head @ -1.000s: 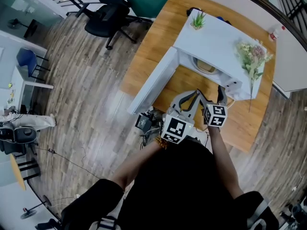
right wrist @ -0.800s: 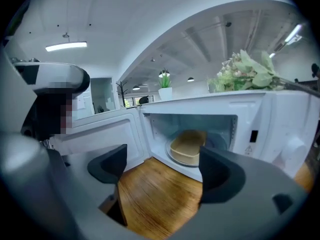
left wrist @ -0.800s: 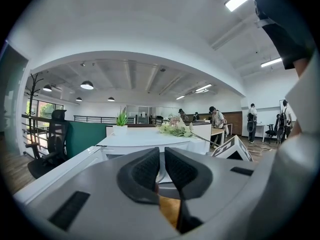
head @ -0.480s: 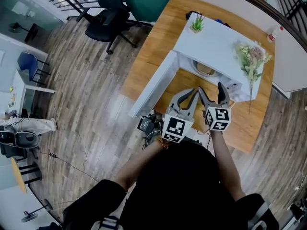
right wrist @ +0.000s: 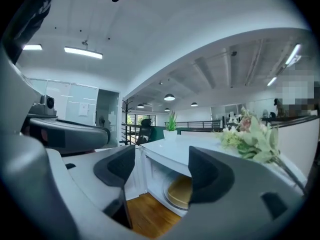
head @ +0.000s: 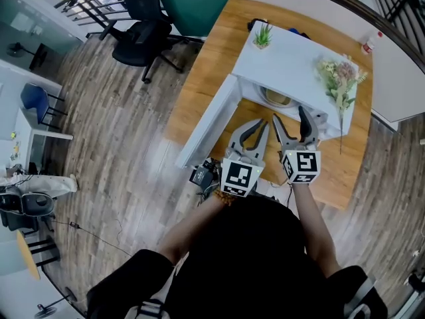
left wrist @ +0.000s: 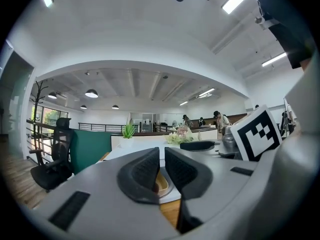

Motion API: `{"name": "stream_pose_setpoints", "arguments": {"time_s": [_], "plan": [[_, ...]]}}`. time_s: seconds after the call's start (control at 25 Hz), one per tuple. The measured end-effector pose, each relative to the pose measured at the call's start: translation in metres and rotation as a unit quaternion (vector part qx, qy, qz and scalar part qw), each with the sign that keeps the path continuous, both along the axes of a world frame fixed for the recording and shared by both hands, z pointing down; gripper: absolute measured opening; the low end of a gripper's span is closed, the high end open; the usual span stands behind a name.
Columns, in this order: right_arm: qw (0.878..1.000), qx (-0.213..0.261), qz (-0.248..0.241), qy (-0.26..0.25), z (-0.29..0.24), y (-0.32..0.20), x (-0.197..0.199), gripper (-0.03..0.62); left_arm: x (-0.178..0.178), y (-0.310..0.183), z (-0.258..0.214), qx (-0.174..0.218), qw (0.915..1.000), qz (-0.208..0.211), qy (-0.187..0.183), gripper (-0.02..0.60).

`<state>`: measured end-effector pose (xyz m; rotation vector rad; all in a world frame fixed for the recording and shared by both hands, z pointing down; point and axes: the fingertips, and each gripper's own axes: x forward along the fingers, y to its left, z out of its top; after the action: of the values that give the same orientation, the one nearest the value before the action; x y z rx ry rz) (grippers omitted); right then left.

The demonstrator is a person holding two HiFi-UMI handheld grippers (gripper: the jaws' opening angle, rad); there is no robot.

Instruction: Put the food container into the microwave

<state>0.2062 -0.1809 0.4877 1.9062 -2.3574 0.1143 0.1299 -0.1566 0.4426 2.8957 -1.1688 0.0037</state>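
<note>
The white microwave [head: 292, 62] stands on the wooden table [head: 206, 65] with its door [head: 209, 121] swung open to the left. A round tan food container [head: 277, 98] sits inside on the turntable; it also shows in the right gripper view [right wrist: 181, 194] and, as a sliver, between the left pads [left wrist: 161, 183]. My left gripper [head: 257, 123] hovers in front of the opening, its pads nearly together with nothing in them. My right gripper [head: 289, 116] is beside it, open and empty; its jaws have just been closing.
A small potted plant [head: 263, 35] and a bunch of flowers [head: 339, 78] stand on the microwave top. A black office chair [head: 143, 25] is on the wood floor at the far left. A dark device with cables [head: 200, 175] lies by the table's near edge.
Both grippers have lifted in front of the microwave opening, the right one more. The right jaws stand narrower than before. The container has stayed inside.
</note>
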Motion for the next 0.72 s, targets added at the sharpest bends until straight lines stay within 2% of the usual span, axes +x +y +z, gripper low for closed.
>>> {"name": "stream_pose_setpoints", "arguments": {"time_s": [0.36,0.48,0.72], "plan": [[0.999,0.032,0.009,0.014,-0.019,0.012,0.007,0.265,0.009,-0.003,-0.01,0.013,0.9999,0.005,0.008,0.049],[0.999,0.036,0.012,0.02,-0.017,0.02,0.011,0.163,0.017,-0.001,-0.009,0.015,0.9998,0.013,0.01,0.049],[0.998,0.019,0.04,0.04,-0.007,0.034,0.024,0.005,0.029,0.008,-0.004,0.009,0.9996,0.025,0.013,0.049]]}}
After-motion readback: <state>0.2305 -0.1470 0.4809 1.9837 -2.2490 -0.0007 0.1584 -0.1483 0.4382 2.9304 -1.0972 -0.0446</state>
